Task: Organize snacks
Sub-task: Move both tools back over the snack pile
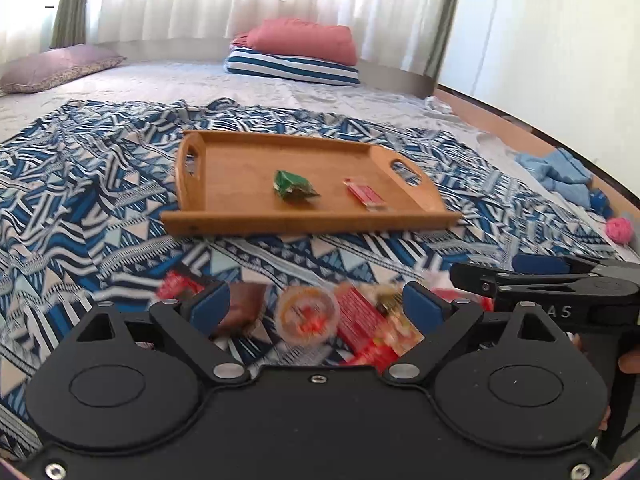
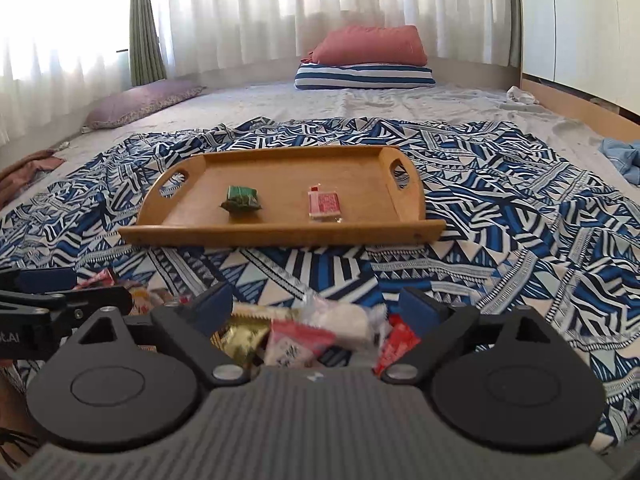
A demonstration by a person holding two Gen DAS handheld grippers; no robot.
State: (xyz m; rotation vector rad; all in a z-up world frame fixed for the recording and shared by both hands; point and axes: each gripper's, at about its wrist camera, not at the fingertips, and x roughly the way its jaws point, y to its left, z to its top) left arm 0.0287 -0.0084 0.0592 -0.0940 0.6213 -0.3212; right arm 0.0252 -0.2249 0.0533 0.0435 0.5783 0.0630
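- Two snacks already lay on the wooden tray: a green packet and a red-and-white packet, apart from each other, both well ahead of either gripper.
- Left gripper: jaws spread wide, gripping nothing. Directly between and just ahead of its fingertips sat a round clear-lidded cup, with a brown wrapper toward its left finger and a red flat packet toward its right finger. Blur hid finer detail.
- Right gripper: jaws likewise spread, nothing held. Just ahead, between its fingers, lay a white packet, a pink-and-white packet, a gold wrapper on its left side, and a red wrapper by its right finger.
- Loose pile rested on the blue patterned cloth, near side of the tray; the grippers stood side by side, the right one visible at the right edge of the left wrist view.
- Governing relation, judged: the cup was centred in the left gripper's span and nearer that hand; being round, it had no long axis to align with. The tray lay straight ahead, long side across the line of approach.
- Stage, judged: early; most snacks not yet moved.
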